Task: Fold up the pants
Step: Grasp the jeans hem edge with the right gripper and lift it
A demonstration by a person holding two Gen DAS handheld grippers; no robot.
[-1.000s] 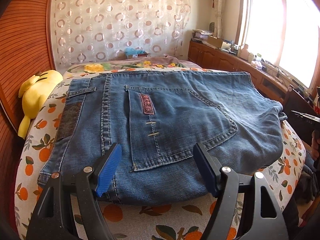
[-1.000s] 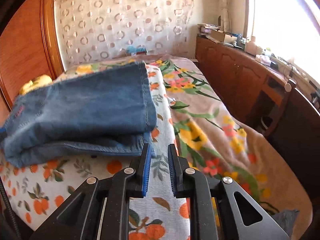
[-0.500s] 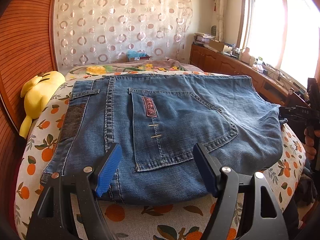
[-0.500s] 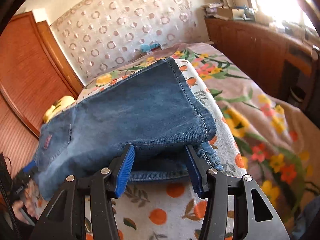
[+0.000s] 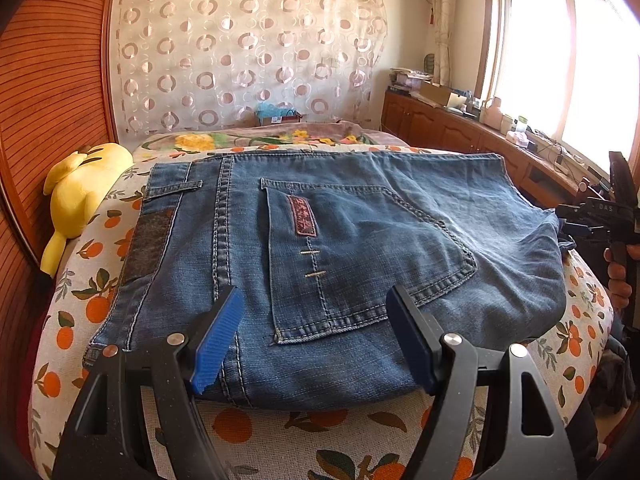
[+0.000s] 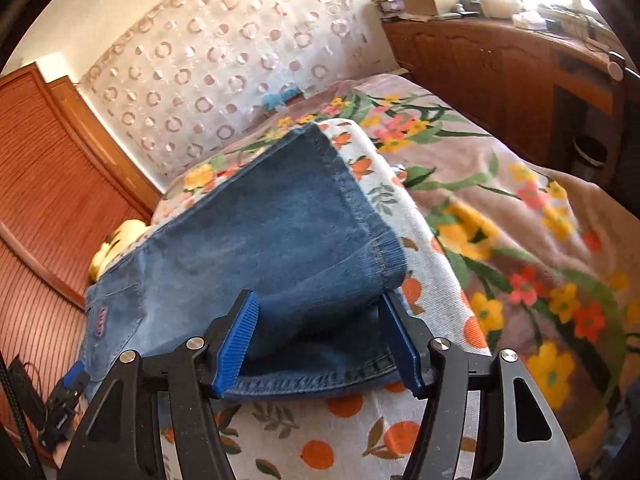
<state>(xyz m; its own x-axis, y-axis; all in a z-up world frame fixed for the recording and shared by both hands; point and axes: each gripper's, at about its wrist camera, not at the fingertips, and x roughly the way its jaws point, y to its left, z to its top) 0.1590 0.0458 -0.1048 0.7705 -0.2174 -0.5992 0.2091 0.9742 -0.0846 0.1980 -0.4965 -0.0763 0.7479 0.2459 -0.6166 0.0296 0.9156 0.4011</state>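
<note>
You are working in a home bedroom. A bed (image 5: 280,436) is filling most of both views, wearing an orange-print cover with a floral blanket (image 6: 520,208) lying beside it. A yellow plush toy (image 5: 80,196) is sitting against the wooden headboard (image 5: 48,80). A sheer curtain (image 5: 248,52) with ring patterns is hanging across the far wall, and daylight is pouring through a window (image 5: 560,60). Under it, a low wooden cabinet (image 5: 440,128) is carrying boxes, bottles and other household clutter.
</note>
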